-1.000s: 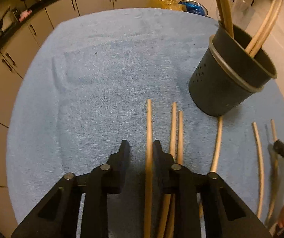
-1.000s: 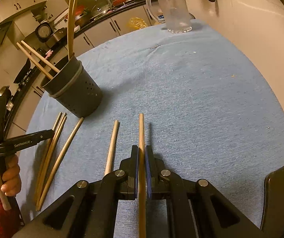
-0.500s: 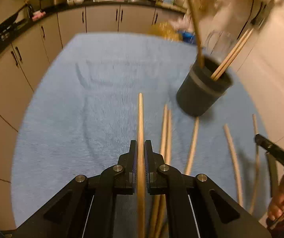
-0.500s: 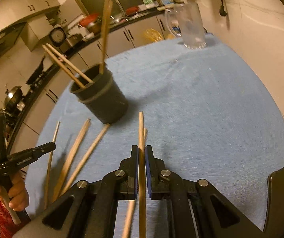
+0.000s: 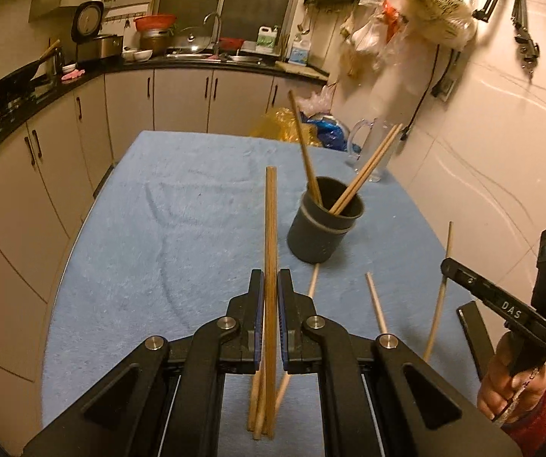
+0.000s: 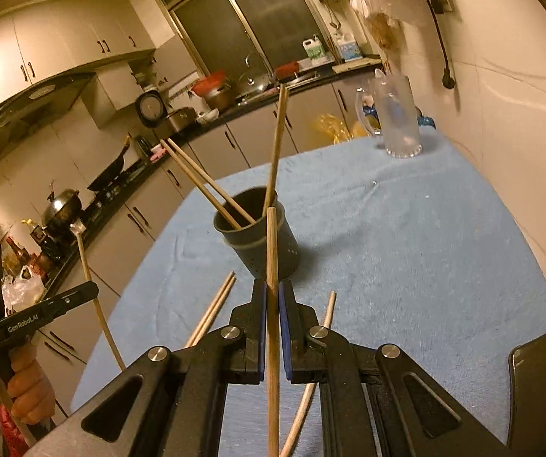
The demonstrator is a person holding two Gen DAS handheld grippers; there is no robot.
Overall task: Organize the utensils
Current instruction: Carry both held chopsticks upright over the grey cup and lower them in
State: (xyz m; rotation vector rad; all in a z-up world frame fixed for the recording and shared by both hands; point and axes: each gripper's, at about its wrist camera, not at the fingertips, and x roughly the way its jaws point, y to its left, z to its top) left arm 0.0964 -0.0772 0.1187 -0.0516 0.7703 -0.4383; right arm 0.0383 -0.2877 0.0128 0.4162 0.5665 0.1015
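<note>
The blue towel (image 5: 166, 228) that filled both views a second ago now takes only the lower half, and the kitchen cabinets (image 5: 181, 103) and counter show above it. The dark utensil cup (image 5: 324, 224), then at the upper right of the left wrist view, now sits near the centre right and looks smaller; in the right wrist view it has gone from the left side to the middle (image 6: 257, 236).

The left gripper (image 5: 271, 289) was spread around a chopstick (image 5: 271, 228); its jaws have just been closing and are now clenched on that stick, which points up the frame, clear of the towel. The right gripper (image 6: 272, 301) stays clenched on its own chopstick (image 6: 271, 251), whose tip now overlaps the cup's front wall in the picture.

A clear glass pitcher (image 6: 396, 114) stands at the towel's far edge, upper right. A dark flat object (image 6: 535, 377) lies at the lower right edge.

Three chopsticks stand in the cup: two leaning together (image 5: 368, 167), one alone (image 5: 305, 152). Loose chopsticks (image 5: 375, 301) lie on the towel in front of the cup, some partly hidden behind the grippers.
</note>
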